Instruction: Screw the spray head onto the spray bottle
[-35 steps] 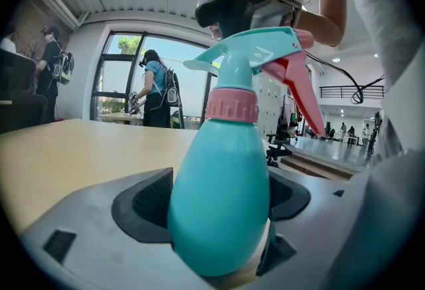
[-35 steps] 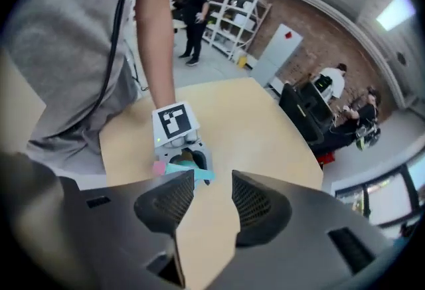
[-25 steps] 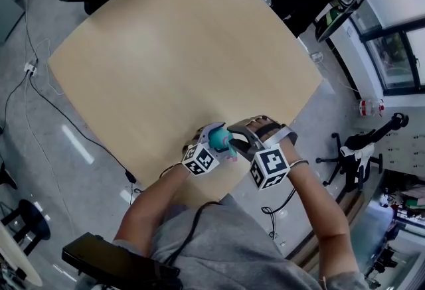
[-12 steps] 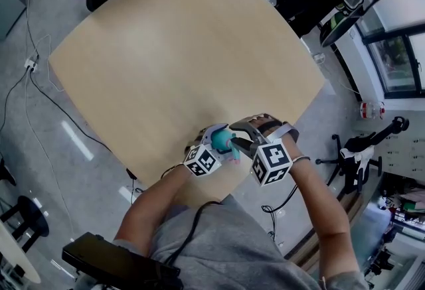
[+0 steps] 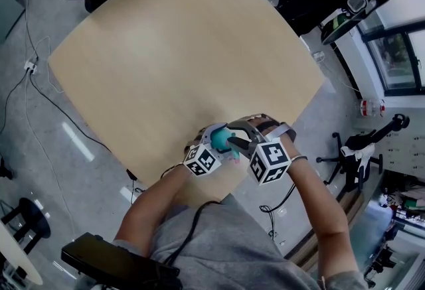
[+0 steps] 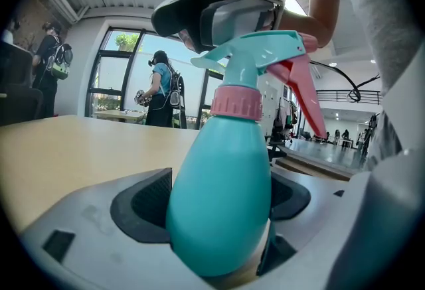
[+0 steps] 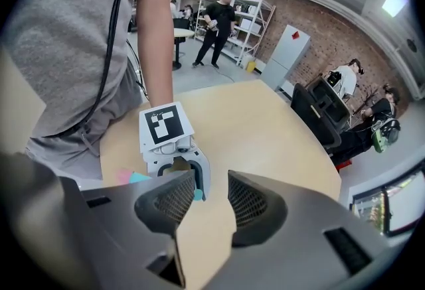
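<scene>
Your left gripper (image 5: 211, 144) is clamped on the teal spray bottle (image 6: 219, 202), both pads pressed against its rounded belly, over the near edge of the wooden table (image 5: 179, 50), close in front of you. The spray head (image 6: 259, 56) sits on the neck, its pink collar (image 6: 237, 103) at the join and its pink trigger (image 6: 302, 93) pointing down to the right in the left gripper view; how tight the collar is cannot be told. Your right gripper (image 7: 211, 197) hangs just above the spray head with its jaws a little apart and only bare tabletop between them, looking down on the left gripper's marker cube (image 7: 166, 125)
</scene>
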